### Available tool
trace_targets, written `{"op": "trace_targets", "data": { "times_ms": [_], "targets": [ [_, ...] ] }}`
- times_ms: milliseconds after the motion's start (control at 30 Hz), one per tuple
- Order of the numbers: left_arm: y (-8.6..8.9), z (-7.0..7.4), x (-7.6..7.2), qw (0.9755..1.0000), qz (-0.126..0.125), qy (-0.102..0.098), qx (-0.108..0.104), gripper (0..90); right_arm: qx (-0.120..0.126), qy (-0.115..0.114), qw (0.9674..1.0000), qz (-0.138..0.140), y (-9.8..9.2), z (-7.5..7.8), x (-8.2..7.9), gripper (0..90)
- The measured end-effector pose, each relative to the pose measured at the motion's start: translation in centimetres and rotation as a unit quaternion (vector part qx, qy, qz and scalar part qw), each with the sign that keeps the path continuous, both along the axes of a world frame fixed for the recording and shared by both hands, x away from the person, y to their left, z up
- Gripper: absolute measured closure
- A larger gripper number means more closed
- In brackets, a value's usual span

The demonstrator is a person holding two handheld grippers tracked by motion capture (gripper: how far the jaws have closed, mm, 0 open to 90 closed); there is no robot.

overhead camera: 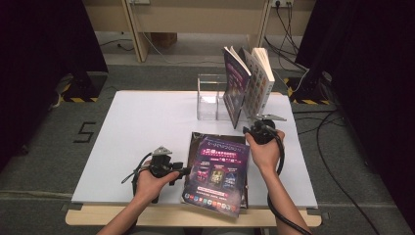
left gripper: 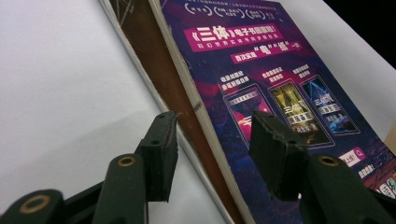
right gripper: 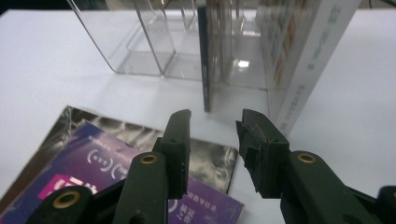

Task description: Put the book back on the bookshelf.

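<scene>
Left gripper (left gripper: 212,144) low at the near left edge of the purple-covered book (left gripper: 261,93), jaws apart and astride that edge — pads not pressing. Right gripper (right gripper: 212,140) above the book's far right corner (right gripper: 140,158), jaws apart, nothing between them. Book flat on the white table (overhead camera: 142,127), near side; just beyond — a clear acrylic book stand (overhead camera: 210,98) with two upright books (overhead camera: 249,83).

Grey carpeted floor (overhead camera: 44,142), black curtains (overhead camera: 372,58), pale wooden bench frame (overhead camera: 195,19) behind white table (overhead camera: 142,127).
</scene>
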State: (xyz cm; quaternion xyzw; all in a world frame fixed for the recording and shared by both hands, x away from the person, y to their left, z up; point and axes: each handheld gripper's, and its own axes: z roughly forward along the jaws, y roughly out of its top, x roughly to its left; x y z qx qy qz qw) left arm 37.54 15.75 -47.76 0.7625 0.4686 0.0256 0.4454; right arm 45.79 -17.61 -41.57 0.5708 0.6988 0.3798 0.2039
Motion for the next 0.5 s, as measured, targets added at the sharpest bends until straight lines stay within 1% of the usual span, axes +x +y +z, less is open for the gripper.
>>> {"op": "trace_targets", "data": {
  "times_ms": [67,200,300,433,467,500],
  "targets": [
    [-0.2,-0.1,0.1,1.0,-0.002,0.001,0.003,52.0,0.004,0.014,0.9999,-0.002,-0.1,-0.4,0.0,62.9],
    [-0.6,-0.2,0.4,1.0,-0.004,0.002,0.007,53.3,0.004,0.032,0.9995,-0.001,-0.5,-1.3,0.0,61.8],
    [-0.8,-0.2,0.4,0.9999,-0.004,0.004,0.009,53.9,0.005,0.053,0.9986,0.0,-0.7,-2.1,0.1,61.0],
    [-0.8,-0.4,0.5,0.9999,0.002,0.007,0.007,54.0,0.01,0.083,0.9965,-0.002,-0.9,-3.2,0.1,59.9],
    [-0.9,-0.4,0.5,0.9999,0.003,0.007,0.007,54.0,0.014,0.09,0.9958,-0.003,-1.0,-3.5,0.0,59.6],
    [-0.8,-0.5,0.5,0.9999,0.003,0.008,0.008,53.4,0.015,0.093,0.9956,0.002,-1.1,-3.8,0.1,59.1]
  ]
}}
